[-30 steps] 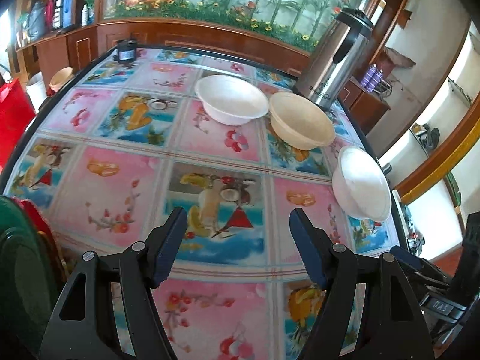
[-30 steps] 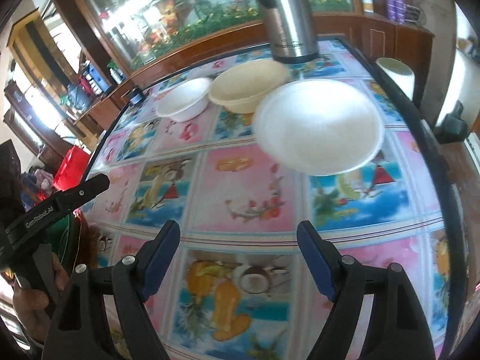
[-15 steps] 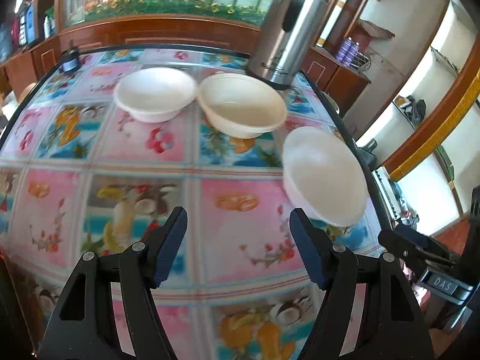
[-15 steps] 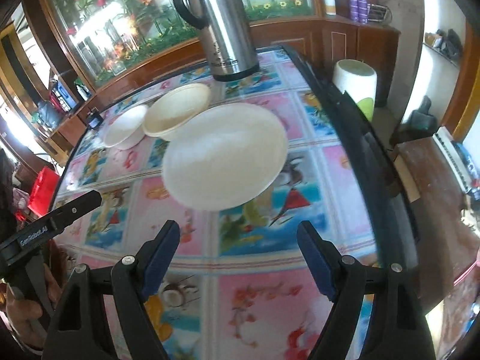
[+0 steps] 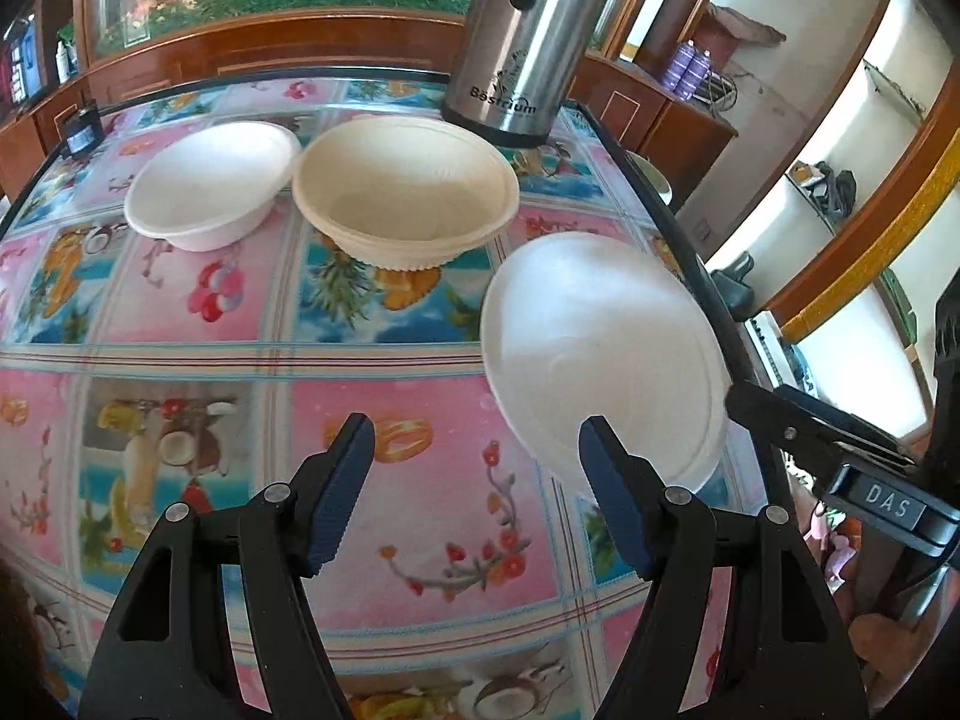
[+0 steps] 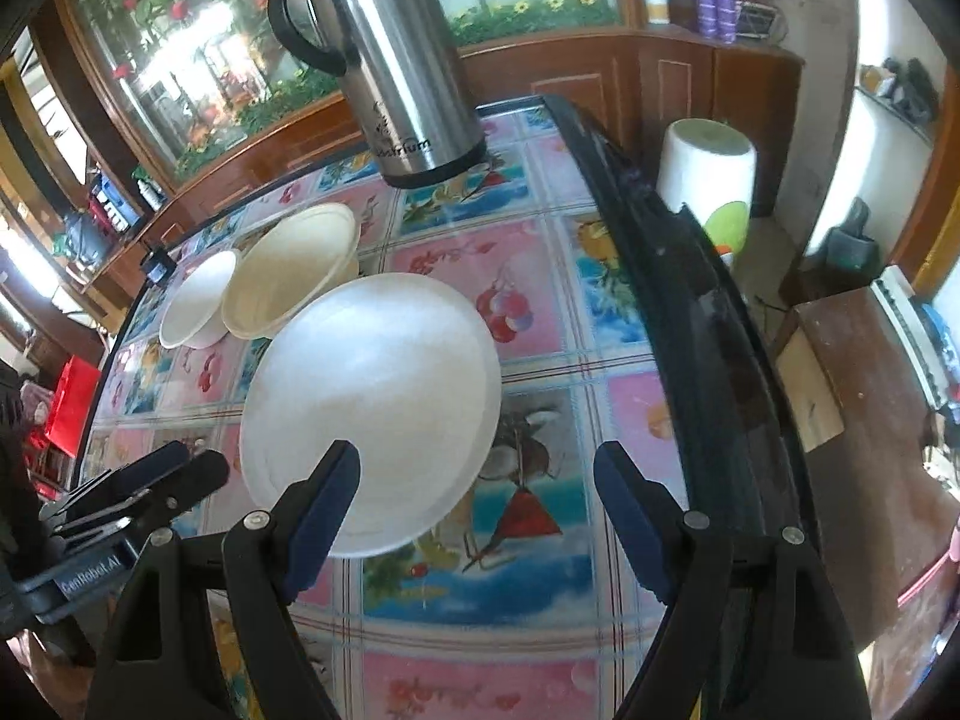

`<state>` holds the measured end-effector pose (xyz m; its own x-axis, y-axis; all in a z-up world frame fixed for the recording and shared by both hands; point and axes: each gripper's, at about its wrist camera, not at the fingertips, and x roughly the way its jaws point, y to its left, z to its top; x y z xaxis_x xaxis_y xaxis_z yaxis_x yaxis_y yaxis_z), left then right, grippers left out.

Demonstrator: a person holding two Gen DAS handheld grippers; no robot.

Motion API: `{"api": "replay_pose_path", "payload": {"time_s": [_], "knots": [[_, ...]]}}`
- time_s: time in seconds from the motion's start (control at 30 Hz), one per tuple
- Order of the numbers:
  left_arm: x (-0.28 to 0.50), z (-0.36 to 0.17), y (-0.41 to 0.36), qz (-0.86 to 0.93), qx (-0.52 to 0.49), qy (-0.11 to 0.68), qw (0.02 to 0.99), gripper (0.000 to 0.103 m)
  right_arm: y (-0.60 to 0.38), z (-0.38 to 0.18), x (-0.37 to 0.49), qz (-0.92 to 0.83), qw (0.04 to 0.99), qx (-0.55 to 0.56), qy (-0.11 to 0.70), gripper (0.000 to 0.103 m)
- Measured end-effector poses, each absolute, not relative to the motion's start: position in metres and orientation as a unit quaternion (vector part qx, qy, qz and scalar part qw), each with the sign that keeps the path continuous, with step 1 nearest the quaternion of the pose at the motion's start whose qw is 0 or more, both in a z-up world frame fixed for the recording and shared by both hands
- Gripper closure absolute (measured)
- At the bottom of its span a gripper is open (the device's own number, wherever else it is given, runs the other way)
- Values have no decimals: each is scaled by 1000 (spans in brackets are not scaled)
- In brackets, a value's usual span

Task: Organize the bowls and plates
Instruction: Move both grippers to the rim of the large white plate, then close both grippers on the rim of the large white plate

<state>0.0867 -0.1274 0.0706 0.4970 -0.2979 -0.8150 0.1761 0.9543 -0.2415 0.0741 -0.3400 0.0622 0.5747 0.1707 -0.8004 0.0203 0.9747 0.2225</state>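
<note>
With both the left gripper [image 5: 474,468] and right gripper [image 6: 477,498] released and empty, the white plate [image 6: 372,408] on the tabletop [image 5: 372,330] near its edge wanted a careful rim pinch.

"Bestrium" on flask [image 5: 517,36], "DAS" on right claw [image 5: 887,495]

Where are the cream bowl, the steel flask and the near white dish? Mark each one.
cream bowl [image 5: 408,180]: left wrist view, on its inner wall.
steel flask [image 6: 408,78]: right wrist view, on the middle of its body.
near white dish [image 6: 378,396]: right wrist view, on its centre.
</note>
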Motion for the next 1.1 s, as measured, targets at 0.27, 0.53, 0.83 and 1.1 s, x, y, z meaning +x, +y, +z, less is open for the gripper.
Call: {"api": "replay_pose_path", "payload": {"time_s": [0.27, 0.53, 0.83, 1.1], "knots": [[95, 59, -142, -130, -52, 484, 864, 32, -339, 56, 85, 44, 884, 82, 459, 22], [105, 51, -150, -126, -44, 486, 864, 32, -343, 52, 94, 42, 881, 76, 465, 22], [111, 43, -157, -126, -43, 494, 859, 32, -342, 50, 103, 45, 882, 63, 464, 22], [114, 38, -161, -128, -40, 501, 855, 32, -341, 45, 109, 46, 879, 38, 474, 37]]}}
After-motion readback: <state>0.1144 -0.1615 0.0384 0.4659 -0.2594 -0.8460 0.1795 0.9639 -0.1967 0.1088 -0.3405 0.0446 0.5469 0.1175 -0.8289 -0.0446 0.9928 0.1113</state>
